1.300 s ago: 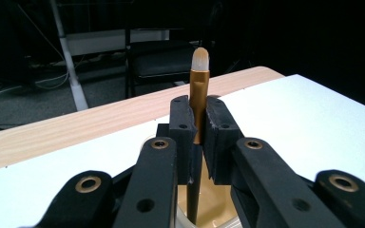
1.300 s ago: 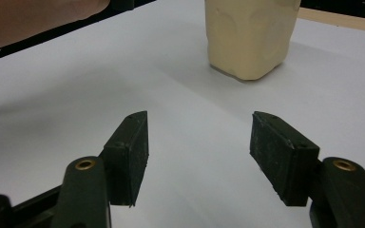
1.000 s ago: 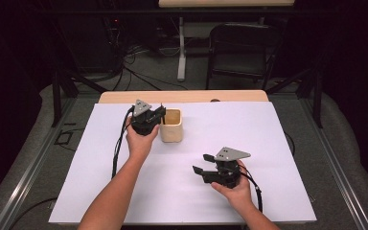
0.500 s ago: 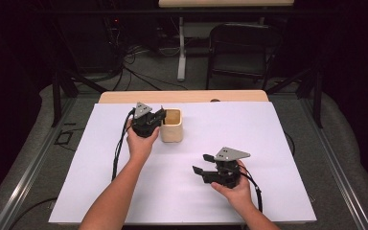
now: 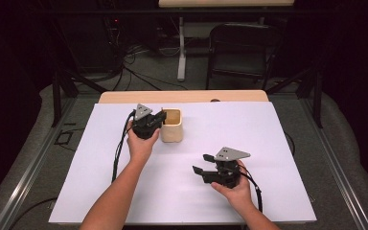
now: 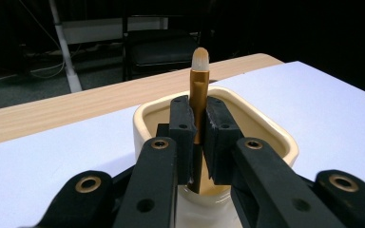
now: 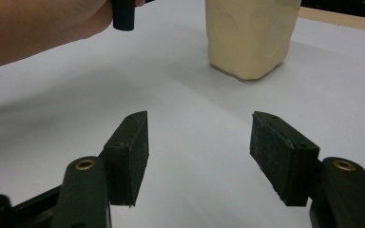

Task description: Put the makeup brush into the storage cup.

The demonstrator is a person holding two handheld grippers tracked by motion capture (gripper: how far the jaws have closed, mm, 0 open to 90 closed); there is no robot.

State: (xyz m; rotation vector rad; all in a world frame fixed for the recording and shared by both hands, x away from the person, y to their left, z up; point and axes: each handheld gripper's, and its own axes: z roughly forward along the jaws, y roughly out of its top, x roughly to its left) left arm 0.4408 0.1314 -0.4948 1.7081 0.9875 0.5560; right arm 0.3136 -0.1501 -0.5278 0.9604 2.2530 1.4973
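holding a gold pen (image 6: 199, 99) upright between its pads, the left gripper (image 6: 198, 137) is pressed together on it just over the cream cup (image 6: 271, 137), with the pen's lower end inside the cup. the cup stands on the white table (image 5: 249, 134). the right gripper (image 7: 199, 156) is spread and holds nothing, well apart from the cup.

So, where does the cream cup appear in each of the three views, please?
High view: the cream cup stands left of centre, beside the left gripper.
Left gripper view: the cup is at lower centre, behind the jaws, which hold a gold pen.
Right gripper view: the cup is at top, right of centre.
Shared landmark: the white table cover.
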